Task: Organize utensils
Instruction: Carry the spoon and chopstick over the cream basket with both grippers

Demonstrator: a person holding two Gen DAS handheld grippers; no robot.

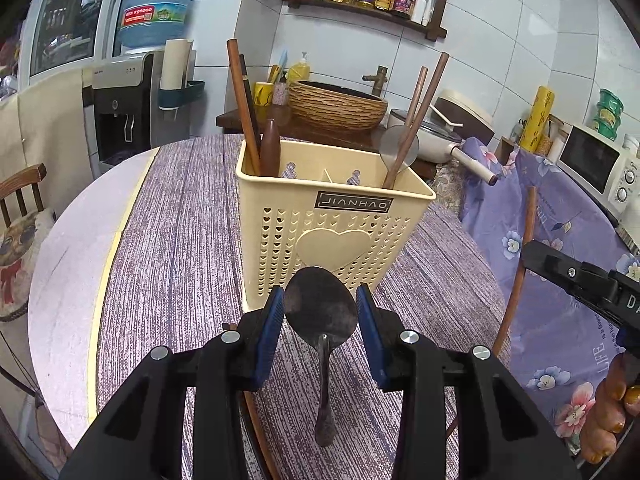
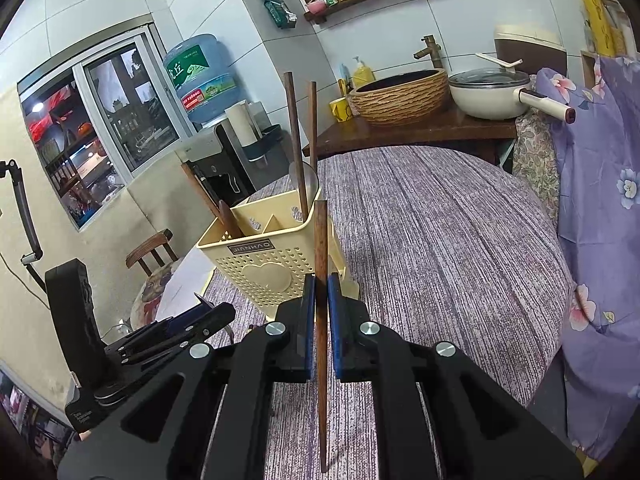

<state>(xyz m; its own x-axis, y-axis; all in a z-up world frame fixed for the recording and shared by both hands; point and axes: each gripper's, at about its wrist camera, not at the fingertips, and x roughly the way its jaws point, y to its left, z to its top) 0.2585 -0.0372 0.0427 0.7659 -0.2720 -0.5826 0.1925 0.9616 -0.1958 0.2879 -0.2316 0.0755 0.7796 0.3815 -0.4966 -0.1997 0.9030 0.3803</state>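
Observation:
A cream utensil holder (image 1: pixel 332 224) with a heart on its front stands on the purple-clothed round table; it also shows in the right wrist view (image 2: pixel 264 264). It holds brown chopsticks (image 1: pixel 244 108) and a wooden handle on its left, two chopsticks (image 1: pixel 416 116) and a metal spoon on its right. My left gripper (image 1: pixel 320 312) is shut on a metal spoon (image 1: pixel 322 320), bowl up, just in front of the holder. My right gripper (image 2: pixel 321 300) is shut on a brown chopstick (image 2: pixel 321 280), held upright beside the holder's right side.
The round table (image 2: pixel 440 240) has a flowered purple cloth (image 2: pixel 600 200) draped at its right. A wooden chair (image 1: pixel 20 200) stands at the left. Behind are a basket sink (image 1: pixel 336 106), a pan (image 2: pixel 488 92) and a water dispenser (image 1: pixel 124 112).

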